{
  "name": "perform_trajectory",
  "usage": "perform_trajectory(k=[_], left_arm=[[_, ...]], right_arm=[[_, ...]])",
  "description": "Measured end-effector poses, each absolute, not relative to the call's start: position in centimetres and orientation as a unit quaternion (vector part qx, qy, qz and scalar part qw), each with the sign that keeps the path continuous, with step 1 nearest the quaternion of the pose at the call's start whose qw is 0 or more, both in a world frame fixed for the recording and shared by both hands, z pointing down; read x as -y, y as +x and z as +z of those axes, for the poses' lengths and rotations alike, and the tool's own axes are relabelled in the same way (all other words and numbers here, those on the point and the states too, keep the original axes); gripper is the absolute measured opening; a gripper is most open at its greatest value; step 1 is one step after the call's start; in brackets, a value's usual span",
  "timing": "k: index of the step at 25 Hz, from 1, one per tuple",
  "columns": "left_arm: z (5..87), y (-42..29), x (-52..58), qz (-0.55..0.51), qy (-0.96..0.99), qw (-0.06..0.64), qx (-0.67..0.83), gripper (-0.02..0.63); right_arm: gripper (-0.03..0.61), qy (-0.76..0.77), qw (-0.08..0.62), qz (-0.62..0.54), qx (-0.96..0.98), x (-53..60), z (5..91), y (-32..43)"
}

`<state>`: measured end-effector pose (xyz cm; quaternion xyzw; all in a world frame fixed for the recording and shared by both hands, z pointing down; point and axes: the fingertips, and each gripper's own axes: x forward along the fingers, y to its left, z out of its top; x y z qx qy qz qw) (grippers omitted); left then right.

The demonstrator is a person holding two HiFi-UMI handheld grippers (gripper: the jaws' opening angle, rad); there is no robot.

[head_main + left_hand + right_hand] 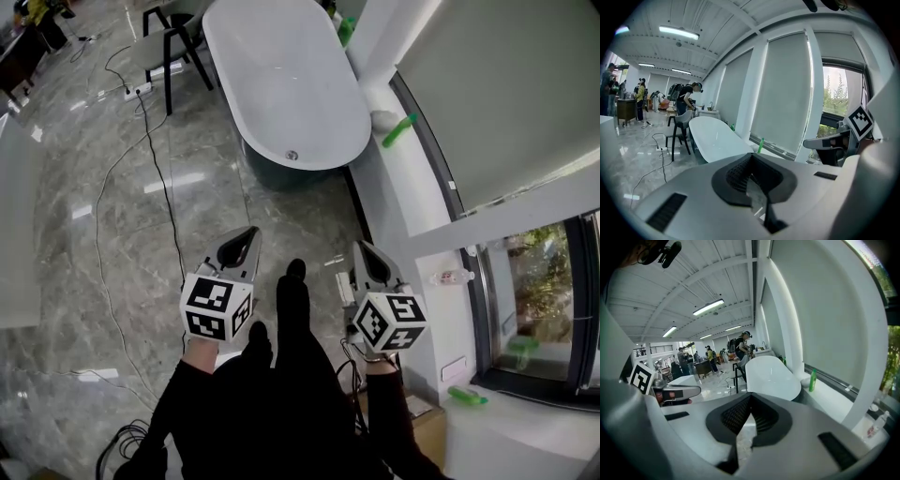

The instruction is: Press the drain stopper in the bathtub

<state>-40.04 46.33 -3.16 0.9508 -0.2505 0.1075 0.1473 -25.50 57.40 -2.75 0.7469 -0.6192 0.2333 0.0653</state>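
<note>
1. Two closed claws: the left gripper (246,234) and the right gripper (364,248) each have their jaw tips together, with nothing between them.
2. The drain stopper (292,155) lies ahead of both claws and well apart from them, on the floor of the bathtub (281,75) at its nearer end.
3. This looks like the approach, with no press begun. The next move calls for closing in, then lowering one closed tip over the rim onto the stopper.
4. Both hands hold the claws low and side by side, pointing forward at the tub.

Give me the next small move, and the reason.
Probably step forward toward the bathtub: the drain stopper sits at its near end, well ahead of the left gripper and right gripper, both shut and empty.
</note>
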Motion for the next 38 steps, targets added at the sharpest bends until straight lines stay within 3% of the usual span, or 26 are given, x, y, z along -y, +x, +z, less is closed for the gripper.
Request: perform_trajectory(k=[22, 38], left_arm=[[0.8, -25.9, -29.0, 0.153, 0.916, 0.177, 0.324, 0.005], [4.5, -17.6, -23.0, 0.205, 0.913, 0.185, 0.3, 0.005]], right_arm=[[0.002, 0.716, 0.083, 0.282, 0.633, -41.2, 0.4, -7.7], [0.002, 0.697, 0.102, 0.309, 0.639, -34.7, 3.7, -2.3]])
